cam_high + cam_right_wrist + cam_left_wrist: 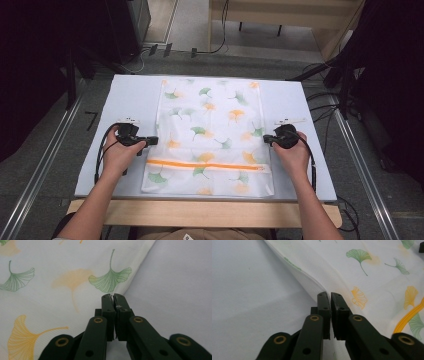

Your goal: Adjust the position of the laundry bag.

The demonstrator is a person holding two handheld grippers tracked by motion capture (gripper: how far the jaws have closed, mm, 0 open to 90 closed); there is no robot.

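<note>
Left gripper view puts your left gripper (pixel 330 296) with its jaws pinched nearly together on the side edge of the mesh laundry bag (pixel 372 285); a thin fold of the white mesh runs up between the pads, so you are holding fabric, not just resting beside it. Your right gripper (pixel 112 298) does the same on the opposite edge, jaws closed down on the hem with a sliver of cloth showing between them.

From the high view, the bag (pixel 210 125) lies flat on the pale blue table mat (pixel 130 95), its orange zipper (pixel 205 165) running across near your end, and each gripper bites an edge just beyond that zipper.

Expect this bag to feel very light and entirely limp. It will sag and fold between your two hands, and thin mesh can slide out of a shallow bite. The doubled side seams are probably your firmest hold. Keep both pinches deep and the cloth taut between them.
</note>
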